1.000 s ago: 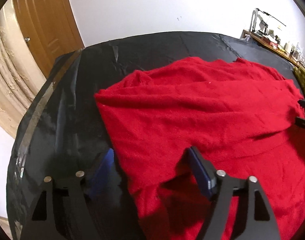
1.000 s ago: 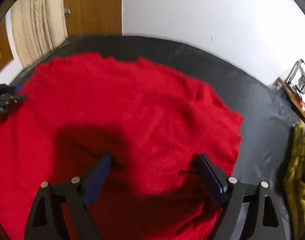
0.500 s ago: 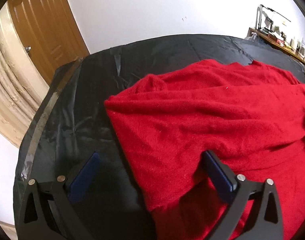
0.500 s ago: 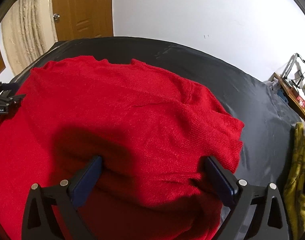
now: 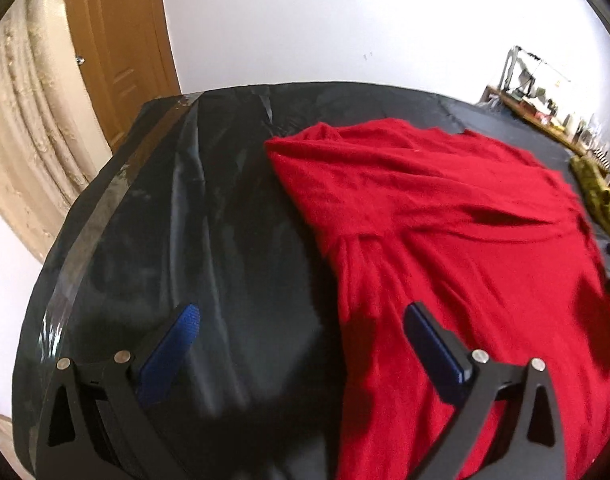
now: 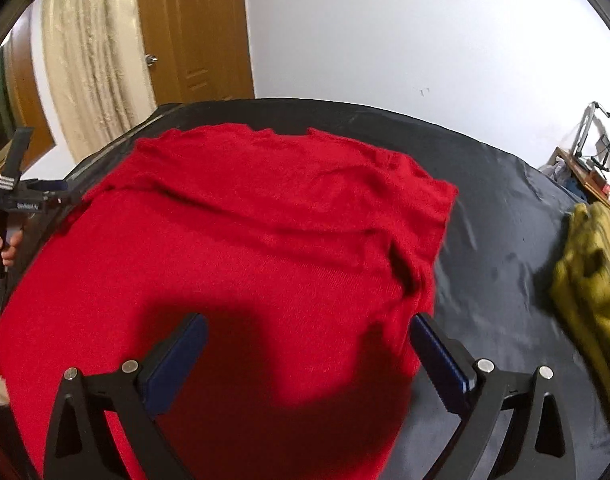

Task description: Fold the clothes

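- Both grippers, left (image 5: pixel 301 344) and right (image 6: pixel 309 354), have lifted away since a second ago, jaws wide, holding nothing.
- Red sweater (image 6: pixel 265 240) lies part-folded on the black table (image 5: pixel 225 220).
- Risk: loose layers could slide apart if snagged.

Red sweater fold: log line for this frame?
left gripper open, empty | right gripper open, empty | red sweater flat on black table

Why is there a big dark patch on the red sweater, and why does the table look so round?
Right wrist view: the patch is shadow on the red sweater, near the hand-held gripper. Left wrist view: the fisheye lens bends the black table.
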Tool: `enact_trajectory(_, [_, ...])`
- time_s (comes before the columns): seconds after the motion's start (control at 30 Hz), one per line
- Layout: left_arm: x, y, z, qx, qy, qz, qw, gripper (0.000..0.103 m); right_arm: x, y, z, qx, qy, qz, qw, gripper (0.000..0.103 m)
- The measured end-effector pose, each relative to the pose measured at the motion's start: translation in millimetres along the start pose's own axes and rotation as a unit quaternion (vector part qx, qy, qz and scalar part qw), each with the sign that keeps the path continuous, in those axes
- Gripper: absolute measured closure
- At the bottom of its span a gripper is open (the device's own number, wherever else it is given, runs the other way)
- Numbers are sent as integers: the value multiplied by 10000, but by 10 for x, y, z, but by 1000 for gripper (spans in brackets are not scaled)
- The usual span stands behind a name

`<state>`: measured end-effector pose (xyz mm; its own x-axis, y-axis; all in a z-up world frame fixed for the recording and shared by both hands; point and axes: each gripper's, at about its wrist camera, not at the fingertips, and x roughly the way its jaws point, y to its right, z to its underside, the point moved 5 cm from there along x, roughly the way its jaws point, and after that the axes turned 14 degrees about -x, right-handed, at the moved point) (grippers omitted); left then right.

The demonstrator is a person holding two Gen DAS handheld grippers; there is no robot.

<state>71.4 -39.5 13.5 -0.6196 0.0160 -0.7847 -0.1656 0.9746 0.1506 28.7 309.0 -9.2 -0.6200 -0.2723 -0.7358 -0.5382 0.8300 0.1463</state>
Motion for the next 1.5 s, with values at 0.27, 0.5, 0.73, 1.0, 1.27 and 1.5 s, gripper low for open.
enact_trajectory(0.27, [-576, -91, 580, 144, 50, 292, 9995, 0, -180, -484, 197, -385, 57, -233, 9990, 1])
enact_trajectory(0.5, [-922, -236, 1087, 271, -35, 593, 9979, 0, -222, -768, 272, -734, 31, -248, 9970, 1])
enact_trajectory(0.73, [-1233, -340, 1651, 872, -69, 677, 9939, 0, -201, -851, 296, -847, -57, -207, 9962, 1])
enact_trajectory(1.0, [-1304, -301, 2038, 688, -883, 1250, 9858, 5, -192, -907, 289, -1002, -117, -28, 9949, 1])
enact_trajectory(1.27, [-1243, -179, 2350, 532, -1557, 1635, 9727, 43, -207, -898, 291, -1009, -97, 20, 9949, 1])
enact_trajectory(1.5, [-1172, -128, 2370, -20, -1860, 2252, 9564, 44, -248, -857, 284, -894, 18, 17, 9960, 1])
